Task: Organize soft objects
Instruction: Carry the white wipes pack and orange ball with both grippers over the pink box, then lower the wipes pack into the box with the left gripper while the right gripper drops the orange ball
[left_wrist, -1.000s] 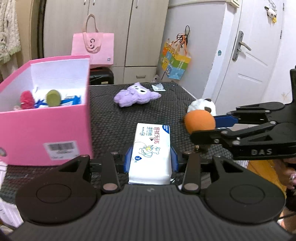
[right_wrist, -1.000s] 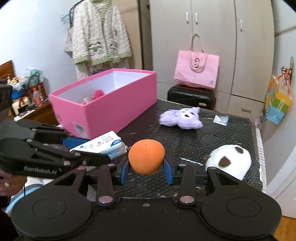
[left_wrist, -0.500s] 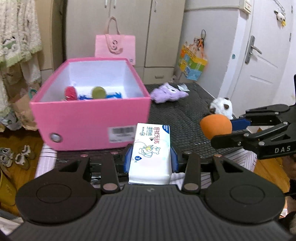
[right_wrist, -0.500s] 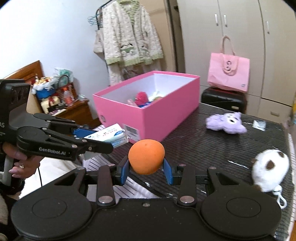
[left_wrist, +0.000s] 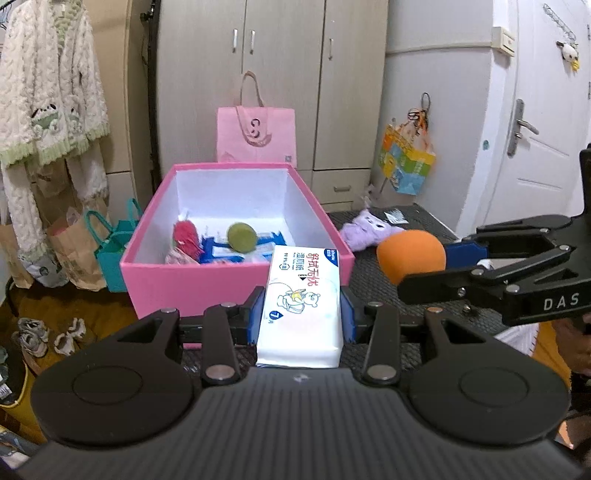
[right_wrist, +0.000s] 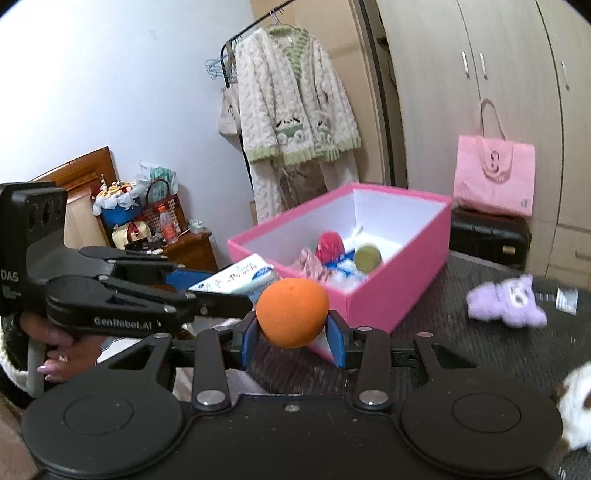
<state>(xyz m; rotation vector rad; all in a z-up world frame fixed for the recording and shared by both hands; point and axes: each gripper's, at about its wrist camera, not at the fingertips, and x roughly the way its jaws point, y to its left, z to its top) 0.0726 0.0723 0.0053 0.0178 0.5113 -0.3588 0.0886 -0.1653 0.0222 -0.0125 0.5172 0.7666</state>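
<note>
Swung both tools toward pink box (left_wrist: 236, 273): left tool (left_wrist: 301, 317) clamped on tissue pack (left_wrist: 301, 295), right tool (right_wrist: 291, 334) clamped on orange ball (right_wrist: 291, 312). Not yet dropped in; purple plush (right_wrist: 506, 301) left on tabletop (right_wrist: 461, 354).

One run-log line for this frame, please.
left gripper: shut on wipes pack | right gripper: shut on orange ball | pink box: ahead, open | purple plush: on table

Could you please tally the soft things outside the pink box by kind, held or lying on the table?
Plush toys: 2, purple and white, on the table
Orange balls: 1, in the right gripper
Tissue packs: 1, in the left gripper
Total: 4
</note>
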